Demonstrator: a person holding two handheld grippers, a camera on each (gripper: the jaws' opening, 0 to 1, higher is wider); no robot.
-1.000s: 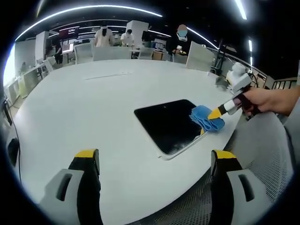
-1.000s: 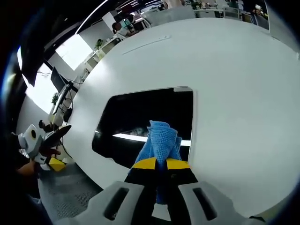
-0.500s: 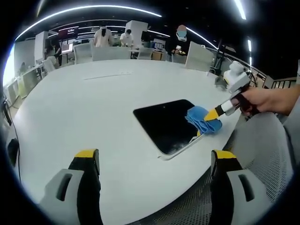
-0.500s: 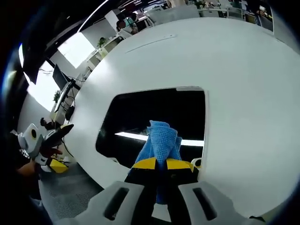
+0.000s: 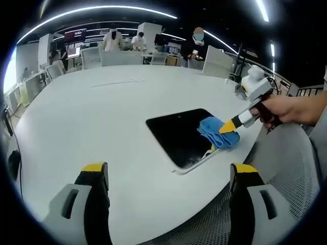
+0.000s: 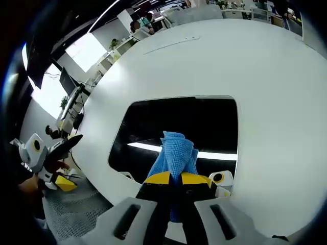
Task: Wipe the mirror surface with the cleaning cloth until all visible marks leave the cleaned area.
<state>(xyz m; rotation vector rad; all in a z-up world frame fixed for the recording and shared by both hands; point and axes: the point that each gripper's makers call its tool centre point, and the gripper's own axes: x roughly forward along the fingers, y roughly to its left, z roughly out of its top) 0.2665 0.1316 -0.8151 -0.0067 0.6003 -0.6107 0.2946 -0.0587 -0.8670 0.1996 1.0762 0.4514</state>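
Observation:
A dark rectangular mirror lies flat on the round white table, near its edge. My right gripper is shut on a blue cleaning cloth, and the cloth rests on the mirror's near part. The left gripper view has that cloth at the mirror's right corner, under the right gripper that a hand holds. The mirror reflects a bright ceiling light strip. My left gripper hangs open above the table's near edge, well apart from the mirror, with nothing between its fingers.
A grey mesh chair stands by the table's edge at the right. Across the table are white chairs and people at desks. The left gripper shows at the lower left of the right gripper view, off the table.
The right gripper has slid the cloth further onto the mirror, away from its corner. The left gripper has stayed put.

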